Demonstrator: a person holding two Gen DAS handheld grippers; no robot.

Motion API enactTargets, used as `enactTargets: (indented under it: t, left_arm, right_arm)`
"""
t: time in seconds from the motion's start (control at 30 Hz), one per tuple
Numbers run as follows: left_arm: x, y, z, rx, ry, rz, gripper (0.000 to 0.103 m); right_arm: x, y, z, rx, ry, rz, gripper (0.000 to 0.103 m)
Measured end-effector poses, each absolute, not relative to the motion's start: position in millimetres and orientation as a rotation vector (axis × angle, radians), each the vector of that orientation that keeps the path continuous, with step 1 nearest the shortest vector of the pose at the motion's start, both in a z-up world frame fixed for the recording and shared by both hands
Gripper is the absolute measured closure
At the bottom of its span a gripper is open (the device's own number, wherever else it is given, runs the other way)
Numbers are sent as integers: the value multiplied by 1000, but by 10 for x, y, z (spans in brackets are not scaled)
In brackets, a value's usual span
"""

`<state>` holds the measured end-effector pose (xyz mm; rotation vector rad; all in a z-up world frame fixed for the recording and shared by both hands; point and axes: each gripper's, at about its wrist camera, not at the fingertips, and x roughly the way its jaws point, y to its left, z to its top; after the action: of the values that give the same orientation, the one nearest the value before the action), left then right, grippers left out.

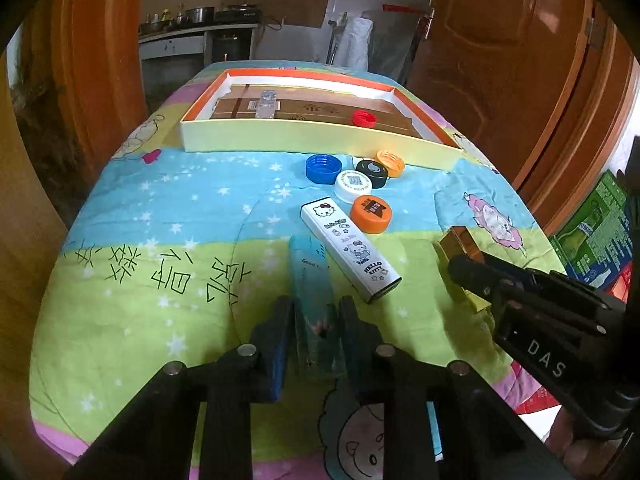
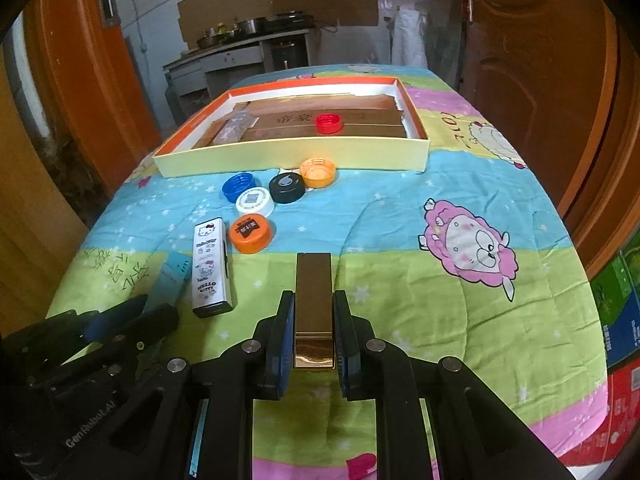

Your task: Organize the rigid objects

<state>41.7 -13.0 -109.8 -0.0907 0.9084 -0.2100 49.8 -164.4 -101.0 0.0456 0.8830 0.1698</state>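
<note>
Gold box [image 2: 314,308] sits clamped in my right gripper [image 2: 314,336] and the translucent blue box [image 1: 314,300] in my left gripper [image 1: 316,328], both low near the bedspread's [image 2: 400,288] front edge, so lifting carelessly risks slippery sides twisting loose.

On the bed cover [image 2: 400,220] a shallow tray [image 2: 288,156] lies at the far end, with one bottle cap [image 2: 329,123] inside it to the right and a small packet [image 2: 236,124] inside to the left. Just near of the tray sit five loose caps [image 2: 280,188] in a cluster. Nearer still, three long boxes lie side by side: the cartoon-printed box [image 2: 210,268] in the middle, the slim box [image 2: 170,280] on its left, the shiny box [image 2: 314,292] well to its right.
</note>
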Motion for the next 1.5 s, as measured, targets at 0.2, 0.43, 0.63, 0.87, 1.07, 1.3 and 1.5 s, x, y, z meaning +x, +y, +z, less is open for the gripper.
enactTargets:
  t: [0.2, 0.43, 0.63, 0.87, 1.07, 1.3, 1.5]
  left_arm:
    - [417, -57, -1035, -125, 879, -217, 81]
    - [512, -21, -1074, -126, 909, -213, 82]
    - [636, 27, -1107, -174, 922, -212, 81]
    - [798, -38, -1110, -149, 934, -204, 81]
    - [852, -73, -1120, -125, 924, -200, 81]
    - [889, -57, -1127, -130, 917, -213, 81]
    - [923, -43, -1128, -147, 906, -225, 82]
  right_arm:
    - [508, -1630, -973, 41, 878, 171, 85]
    - [563, -1574, -939, 29, 879, 184, 85]
    - [587, -1553, -970, 37, 888, 189, 85]
    - [615, -1570, -995, 41, 883, 182, 83]
    - [649, -1557, -1013, 29, 884, 193, 84]
    - [716, -1531, -1090, -1, 919, 215, 82]
    - [745, -1517, -1110, -11, 922, 217, 84]
